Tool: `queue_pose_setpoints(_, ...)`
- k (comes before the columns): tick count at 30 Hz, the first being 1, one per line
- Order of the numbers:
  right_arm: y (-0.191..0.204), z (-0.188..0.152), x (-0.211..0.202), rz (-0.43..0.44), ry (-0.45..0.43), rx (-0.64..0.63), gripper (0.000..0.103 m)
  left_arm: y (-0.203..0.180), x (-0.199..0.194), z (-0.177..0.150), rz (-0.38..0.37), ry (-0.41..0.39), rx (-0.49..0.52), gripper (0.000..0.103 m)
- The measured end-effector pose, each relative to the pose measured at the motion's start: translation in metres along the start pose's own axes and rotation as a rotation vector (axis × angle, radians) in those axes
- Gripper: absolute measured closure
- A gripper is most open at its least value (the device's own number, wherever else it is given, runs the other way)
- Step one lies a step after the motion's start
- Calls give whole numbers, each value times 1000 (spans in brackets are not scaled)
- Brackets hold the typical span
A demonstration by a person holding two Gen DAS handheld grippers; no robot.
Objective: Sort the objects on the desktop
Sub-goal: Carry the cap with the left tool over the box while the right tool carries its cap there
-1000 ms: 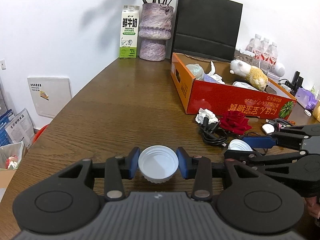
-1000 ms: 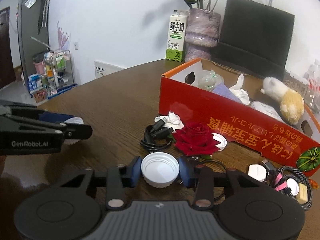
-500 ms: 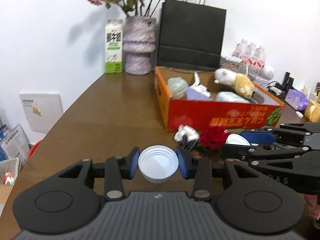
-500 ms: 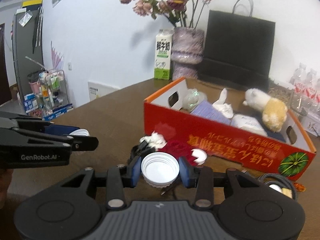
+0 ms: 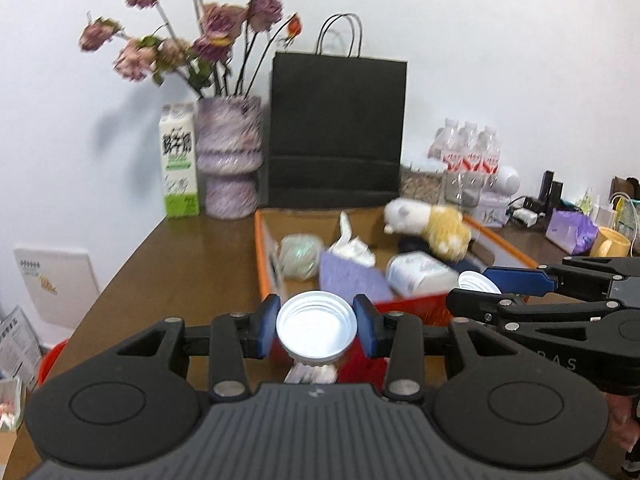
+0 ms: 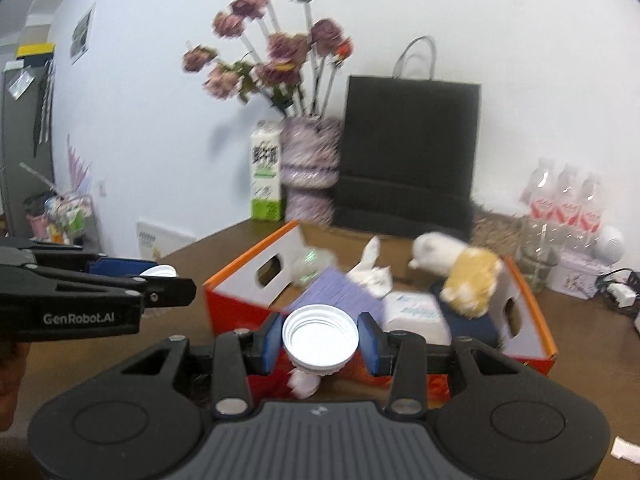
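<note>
Each white cap [image 5: 316, 330] is a light, stiff bit of plastic, smooth on the skirt and apt to squirt out if squeezed off-centre, so the sound hold is across its rim, opposite sides. That is how both are taken: the left gripper [image 5: 316, 330] has its blue fingers [image 5: 267, 330] pinching one cap, open side up, and the right gripper [image 6: 320, 338] pinches a second white cap [image 6: 320, 338] the same way. Both hang in the air near the front wall of the orange box [image 6: 240, 304], which stands on the wooden bench [image 5: 192, 264] and already holds a plush toy [image 6: 460, 272], tissues and a purple pack.
</note>
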State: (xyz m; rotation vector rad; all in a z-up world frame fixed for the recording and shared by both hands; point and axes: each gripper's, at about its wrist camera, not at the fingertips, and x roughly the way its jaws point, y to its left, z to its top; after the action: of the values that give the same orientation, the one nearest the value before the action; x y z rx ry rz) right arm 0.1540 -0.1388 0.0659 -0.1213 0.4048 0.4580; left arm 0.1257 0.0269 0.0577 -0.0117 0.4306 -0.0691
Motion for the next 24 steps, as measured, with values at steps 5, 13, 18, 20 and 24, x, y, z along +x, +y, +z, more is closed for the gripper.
queue_pose_setpoints(5, -27, 10, 6, -47, -34, 40, 64, -9, 19, 19, -5, -29, -3, 62)
queue_pose_setpoints(13, -79, 12, 37, -142, -12, 124, 64, -17, 65, 36, 7, -15, -38, 62)
queue_pose_setpoints(18, -107, 7, 62, -191, 35, 166, 64, -18, 102, 32, 26, 47, -51, 62)
queue_pose_setpoints(20, -115, 3, 71, -198, 56, 177, 64, -17, 114, 27, 28, 76, -51, 62)
queue_pose_setpoints(24, -123, -3, 84, -195, 85, 184, 64, -15, 129, 20, 41, 106, -53, 62)
